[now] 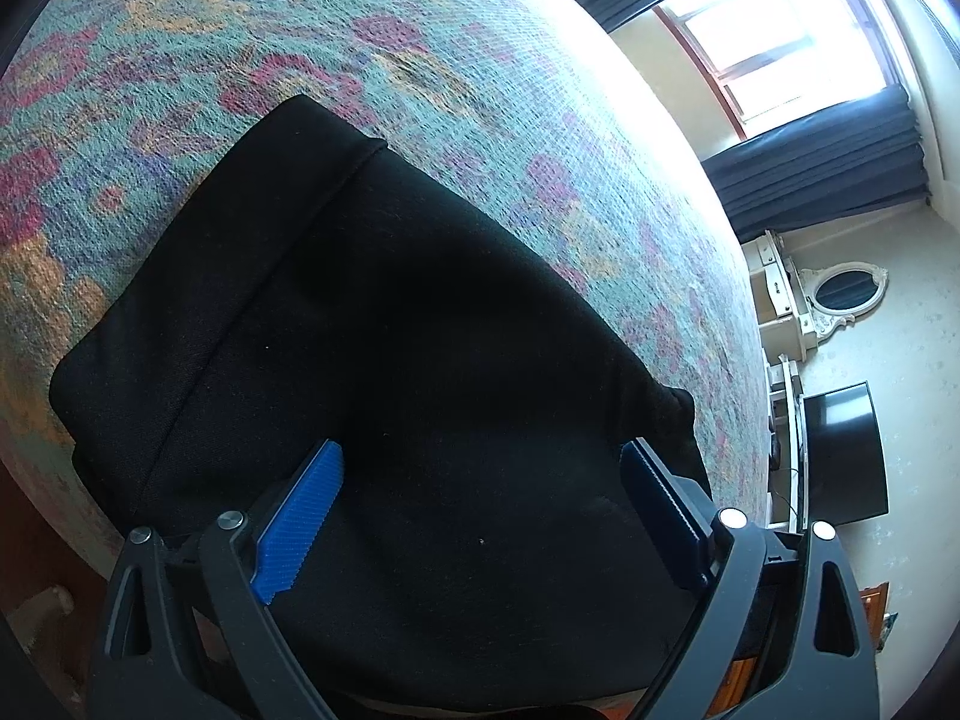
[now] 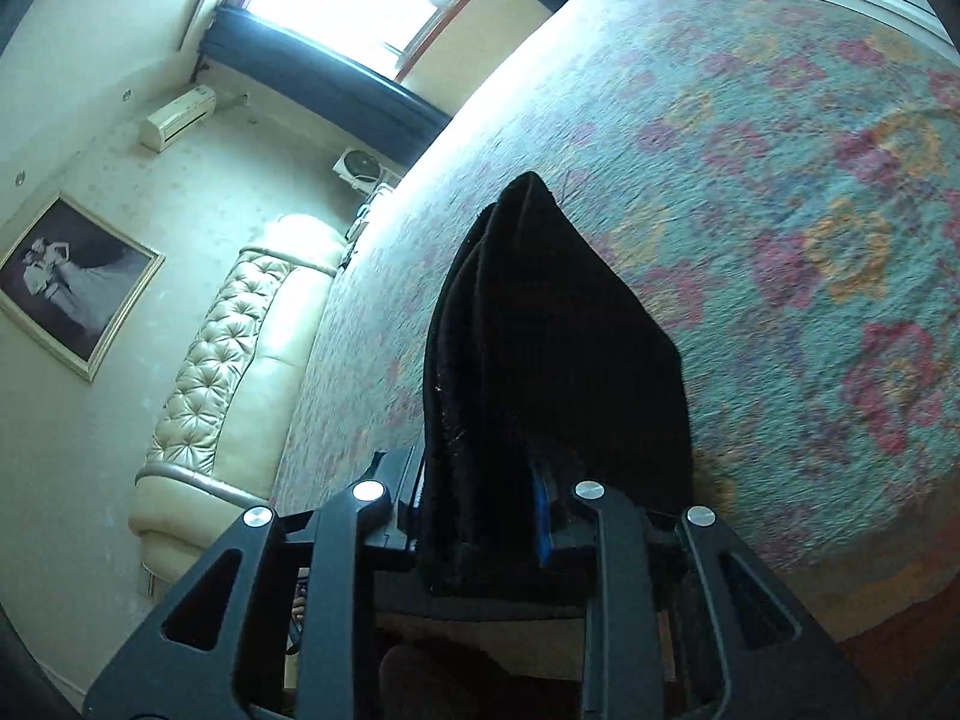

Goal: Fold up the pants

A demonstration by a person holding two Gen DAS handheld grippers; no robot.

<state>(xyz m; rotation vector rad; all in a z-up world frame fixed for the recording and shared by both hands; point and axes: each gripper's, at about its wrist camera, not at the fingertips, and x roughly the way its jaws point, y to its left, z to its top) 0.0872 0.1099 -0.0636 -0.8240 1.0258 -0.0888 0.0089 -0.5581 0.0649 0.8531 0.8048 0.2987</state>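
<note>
The black pants (image 1: 390, 300) lie folded in a thick stack on the flowered bedspread (image 1: 420, 60), their seamed edge running up to the left. My left gripper (image 1: 480, 450) hovers open over the near part of the stack, its blue pads (image 1: 300, 516) wide apart with cloth below them. In the right wrist view, my right gripper (image 2: 480, 480) is shut on a bunched layer of the pants (image 2: 540, 312). That cloth stands up from the jaws in a dark peak above the bedspread (image 2: 780, 180). One blue pad (image 2: 542, 516) peeks out beside the fabric.
The bed edge curves near a bright window (image 1: 780, 30) with dark curtains (image 1: 828, 162). A white vanity with an oval mirror (image 1: 846, 288) and a black TV (image 1: 840, 456) stand past it. A tufted cream headboard (image 2: 240, 360) and a framed picture (image 2: 72, 276) are on the other side.
</note>
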